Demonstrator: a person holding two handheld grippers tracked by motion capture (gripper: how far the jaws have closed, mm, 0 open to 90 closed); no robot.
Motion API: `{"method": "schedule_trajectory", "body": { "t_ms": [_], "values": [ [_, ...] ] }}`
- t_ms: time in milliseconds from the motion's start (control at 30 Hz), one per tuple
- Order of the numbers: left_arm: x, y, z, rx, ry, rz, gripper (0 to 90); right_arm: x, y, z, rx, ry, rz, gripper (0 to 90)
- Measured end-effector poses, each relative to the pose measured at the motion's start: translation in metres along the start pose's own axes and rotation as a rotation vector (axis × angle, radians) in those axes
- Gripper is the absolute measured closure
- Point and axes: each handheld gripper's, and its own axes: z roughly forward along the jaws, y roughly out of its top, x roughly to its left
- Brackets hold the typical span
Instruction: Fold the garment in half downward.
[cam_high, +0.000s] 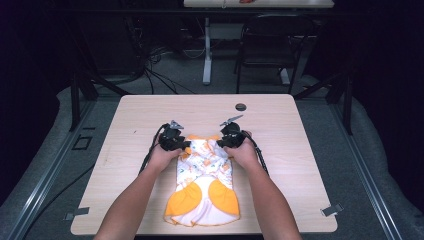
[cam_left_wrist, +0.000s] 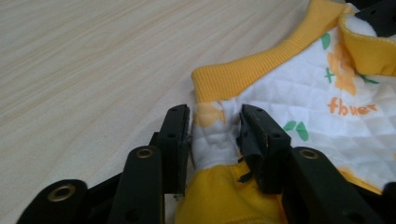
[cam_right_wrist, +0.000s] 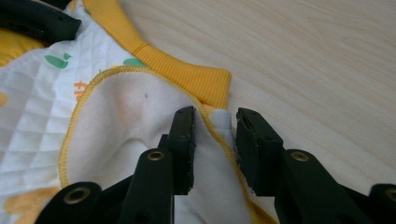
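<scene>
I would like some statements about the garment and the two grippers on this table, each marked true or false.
1. The garment is white with orange patches. True.
2. The garment hangs over the table edge. False: it lies wholly on the tabletop.
3. The left gripper has fabric between its jaws. True: a fold sits in the gap, and the jaws stand apart.
4. The right gripper is shut tight. False: its jaws stand apart over the garment's edge.
5. A dark round thing lies beyond the garment. True.

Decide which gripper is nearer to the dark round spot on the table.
Right. The right gripper sits just below the dark round spot; the left gripper lies farther off, across the garment's collar.
</scene>
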Motion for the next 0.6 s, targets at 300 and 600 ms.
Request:
{"method": "schedule_trajectory", "body": {
  "t_ms": [300,600],
  "values": [
    [-0.0020,0.0005,-0.0003,0.003,-0.005,-0.003,74.7,-0.0009,-0.0014,-0.0005,0.002,0.036,0.031,78.1],
    [-0.0019,0.0009,-0.0010,0.008,-0.015,-0.019,84.1,0.0075,-0.0006,-0.0015,0.003,-0.017,-0.038,87.8]
  ]
}}
